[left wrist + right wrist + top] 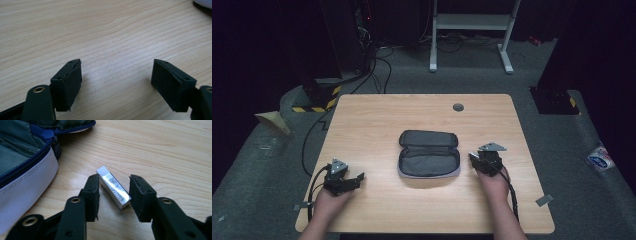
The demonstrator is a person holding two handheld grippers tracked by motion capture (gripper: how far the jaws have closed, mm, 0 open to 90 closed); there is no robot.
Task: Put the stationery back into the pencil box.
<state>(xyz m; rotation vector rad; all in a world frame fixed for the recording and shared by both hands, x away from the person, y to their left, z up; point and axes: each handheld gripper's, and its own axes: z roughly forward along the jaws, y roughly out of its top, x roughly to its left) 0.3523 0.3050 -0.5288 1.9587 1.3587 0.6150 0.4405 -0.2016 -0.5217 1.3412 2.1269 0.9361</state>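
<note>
Nothing here can be read outright. The small white eraser (113, 188) lying on the table (162, 150) carries a printed strip along its top, rows of tiny dark marks like a barcode or fine print, too small to make out. A blue-and-white packet (600, 159) on the floor shows blurred printing, illegible from here.

Left claw (116, 82) agape (right claw (113, 197) narrower)

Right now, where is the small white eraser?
In the right gripper view the eraser lies on the table between the right gripper jaws, just right of the open pencil case.
</note>
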